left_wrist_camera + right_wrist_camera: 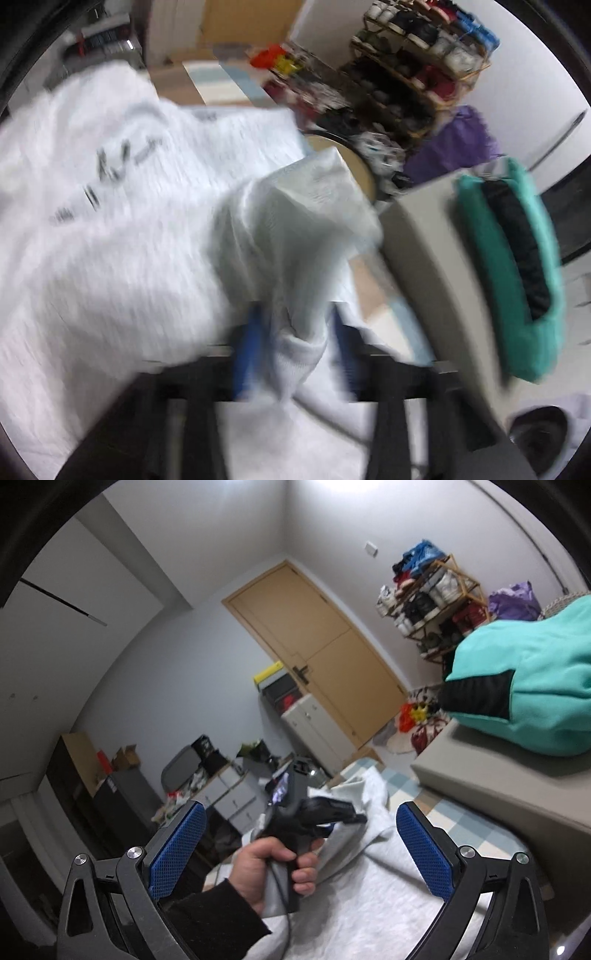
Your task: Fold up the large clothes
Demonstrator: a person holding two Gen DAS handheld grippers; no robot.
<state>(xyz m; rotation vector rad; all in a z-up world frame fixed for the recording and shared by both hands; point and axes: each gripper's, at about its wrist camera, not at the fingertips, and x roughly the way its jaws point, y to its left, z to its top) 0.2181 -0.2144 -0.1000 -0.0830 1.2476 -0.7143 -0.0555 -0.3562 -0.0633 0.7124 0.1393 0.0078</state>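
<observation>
The white garment (122, 221) lies spread across the surface beside the grey block (436, 258), which carries a folded teal garment (517, 266). In the blurred left wrist view a bunched fold of the white cloth sits between the blue pads (245, 354) of the left gripper (295, 350); the jaws stand apart, not pressing it. The right gripper (299, 853) is spread wide with nothing between its pads, hovering over the near part of the white garment, left of the grey block. The left hand (273, 864) grasps its gripper's handle there.
</observation>
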